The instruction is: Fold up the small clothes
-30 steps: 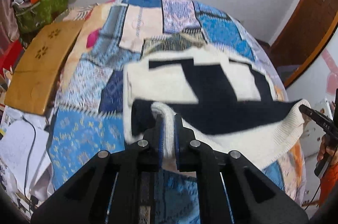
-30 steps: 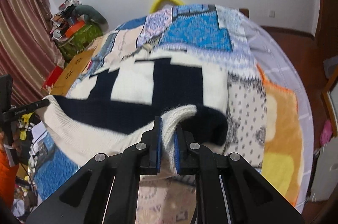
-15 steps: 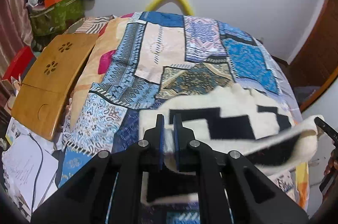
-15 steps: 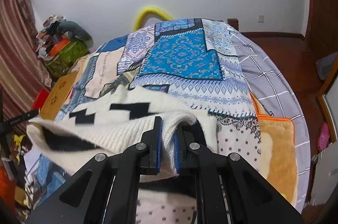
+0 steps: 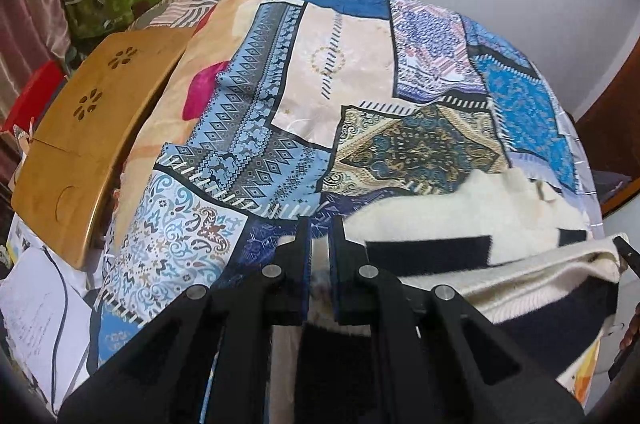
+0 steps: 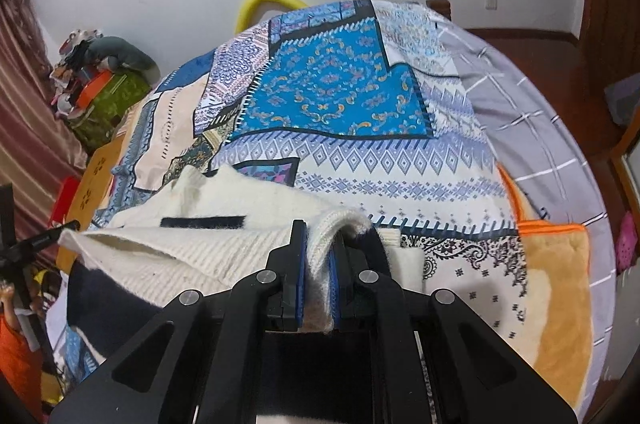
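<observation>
Both grippers — jaws clamped on cream-and-navy sweater — above patchwork quilt

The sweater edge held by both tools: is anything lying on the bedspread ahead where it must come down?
Nothing visible. The sweater hem is pinched in the left tool and right tool; the bedspread beyond is bare.

Black hand-held gripper, blue pads

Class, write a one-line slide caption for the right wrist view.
Right tongs pinch the ribbed edge of a cream-and-navy sweater above a patchwork bedspread.
</observation>
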Action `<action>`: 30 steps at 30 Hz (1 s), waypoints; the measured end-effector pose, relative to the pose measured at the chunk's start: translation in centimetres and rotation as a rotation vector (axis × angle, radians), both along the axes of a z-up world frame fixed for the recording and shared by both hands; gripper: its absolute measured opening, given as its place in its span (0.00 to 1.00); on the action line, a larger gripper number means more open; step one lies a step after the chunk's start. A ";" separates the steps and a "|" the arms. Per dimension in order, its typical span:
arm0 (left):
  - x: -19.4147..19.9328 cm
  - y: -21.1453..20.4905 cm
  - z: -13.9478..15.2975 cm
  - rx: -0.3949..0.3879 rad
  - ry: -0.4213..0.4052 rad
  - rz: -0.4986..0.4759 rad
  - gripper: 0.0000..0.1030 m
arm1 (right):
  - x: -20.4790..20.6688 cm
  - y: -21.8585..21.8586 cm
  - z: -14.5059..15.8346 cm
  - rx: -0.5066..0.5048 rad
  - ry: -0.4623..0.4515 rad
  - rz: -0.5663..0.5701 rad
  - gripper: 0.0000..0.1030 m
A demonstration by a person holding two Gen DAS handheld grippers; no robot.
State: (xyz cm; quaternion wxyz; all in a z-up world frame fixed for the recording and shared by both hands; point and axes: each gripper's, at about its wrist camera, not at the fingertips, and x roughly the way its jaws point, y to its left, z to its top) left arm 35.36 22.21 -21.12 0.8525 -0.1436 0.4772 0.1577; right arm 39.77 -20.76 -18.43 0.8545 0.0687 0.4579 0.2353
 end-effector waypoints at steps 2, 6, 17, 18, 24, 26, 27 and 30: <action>0.4 0.1 -0.2 0.011 0.005 0.001 0.07 | 0.4 -0.2 -0.4 0.015 0.019 -0.001 0.08; 1.3 0.1 -0.3 0.038 0.012 -0.006 0.07 | 0.8 -0.2 -0.8 0.017 0.032 0.004 0.08; 1.8 -0.6 1.5 0.067 0.018 -0.031 0.08 | 1.6 -0.6 0.8 0.054 0.061 0.003 0.11; 1.8 -0.6 1.7 0.068 0.017 -0.031 0.08 | 1.5 -0.6 1.0 0.054 0.057 0.002 0.11; 0.7 -0.8 4.0 0.082 -0.006 -0.038 0.30 | 1.0 -1.0 3.0 0.050 0.021 -0.031 0.30; 0.0 -0.9 4.9 0.100 -0.021 -0.043 0.36 | 0.8 -1.5 3.9 0.052 -0.015 -0.057 0.44; -0.4 -1.1 5.4 0.113 -0.028 -0.048 0.38 | 0.6 -1.7 4.5 0.059 -0.027 -0.062 0.45; -1.3 -1.5 6.5 0.138 -0.035 -0.067 0.48 | 0.0 -1.8 5.9 0.043 -0.044 -0.058 0.45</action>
